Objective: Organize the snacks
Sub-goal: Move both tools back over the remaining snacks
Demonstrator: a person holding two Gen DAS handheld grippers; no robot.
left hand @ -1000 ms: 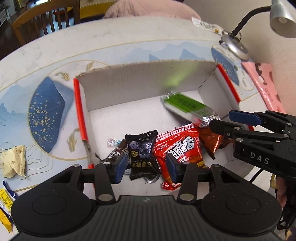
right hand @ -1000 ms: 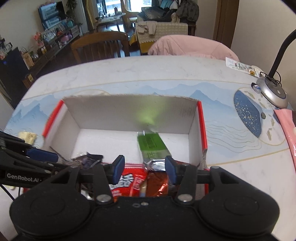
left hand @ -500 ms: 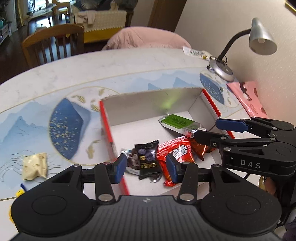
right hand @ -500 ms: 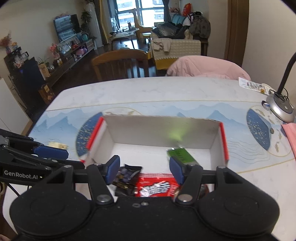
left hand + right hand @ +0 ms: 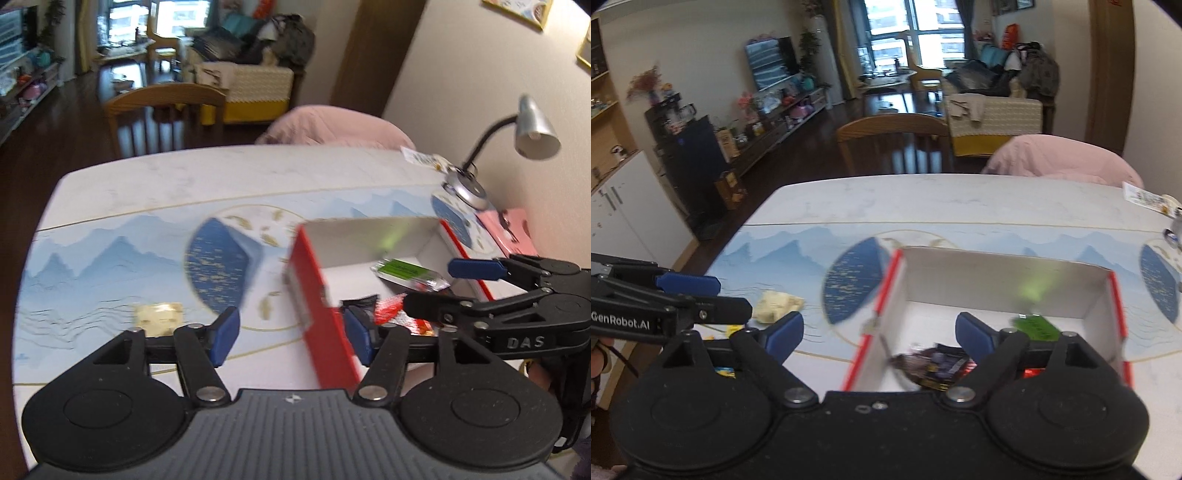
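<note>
The table (image 5: 155,192), white with a blue mountain print, spreads well beyond both sets of fingers, with bare surface out to its far edge, where a wooden chair (image 5: 892,142) stands. On it sits the box (image 5: 317,295), red outside and white inside. In the left wrist view its near red wall runs up between the left gripper's (image 5: 291,334) fingers, closer to the right one. In the right wrist view its left wall rises between the right gripper's (image 5: 879,334) fingers, and the box floor lies beyond the right finger.

Both grippers have just been opening; each now stands wide with nothing pressed between the pads.

Inside the box lie a green bar (image 5: 406,269) toward the far wall, a red packet (image 5: 395,314) and a dark packet (image 5: 938,363) nearer the fingers. Outside it, left of the fingers, a pale wrapped snack (image 5: 777,304) rests on the table, apart from the box, with open tabletop between. A desk lamp (image 5: 532,129) stands at the far right edge.
</note>
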